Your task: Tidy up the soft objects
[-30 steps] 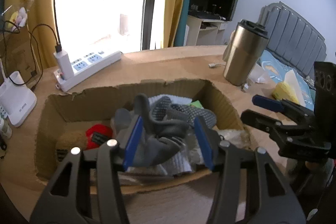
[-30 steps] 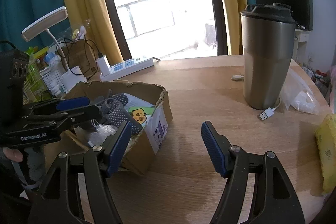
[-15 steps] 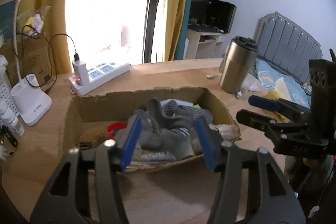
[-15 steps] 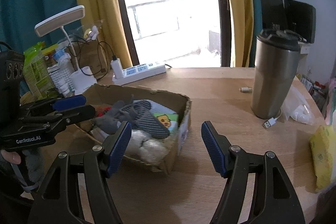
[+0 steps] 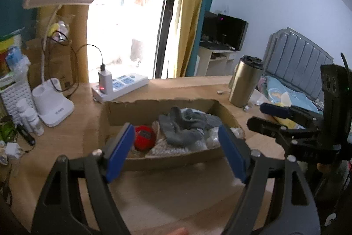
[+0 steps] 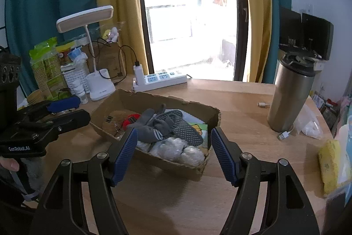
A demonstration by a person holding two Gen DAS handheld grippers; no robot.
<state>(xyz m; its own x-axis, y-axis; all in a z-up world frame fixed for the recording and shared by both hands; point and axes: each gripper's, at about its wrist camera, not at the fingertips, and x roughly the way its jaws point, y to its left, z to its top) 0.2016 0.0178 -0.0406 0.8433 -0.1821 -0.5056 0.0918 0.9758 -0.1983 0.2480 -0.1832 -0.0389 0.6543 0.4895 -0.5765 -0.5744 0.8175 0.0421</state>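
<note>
Wooden desk (image 6: 237,102) by a bright balcony door with yellow and teal curtains; we hold both grippers above the near edge, facing a torn-rimmed cardboard box (image 6: 167,100) that sits mid-desk. Inside the box we see grey socks (image 6: 154,127) piled on top, one with white stripes at the cuff, next to a dark dotted-sole sock (image 6: 184,127); a red soft item (image 5: 145,138) lies toward the left end, crinkly clear plastic wrap (image 6: 176,149) fills the near corner, and a cartoon-print cloth (image 6: 198,127) peeks out at the right end. Left gripper (image 5: 176,147) is spread wide, nothing between its blue pads (image 5: 120,151), hanging just in front of the box. Right gripper (image 6: 173,151) is also spread wide and holds nothing, near the box's closer corner. Around the box: white power strip (image 6: 162,79) with a charger plugged in behind it, white desk lamp (image 6: 96,80) and small bottles to the left, steel tumbler (image 6: 290,98) to the right with a USB cable (image 6: 283,136) at its base, yellow sponge (image 6: 330,164) at far right.
</note>
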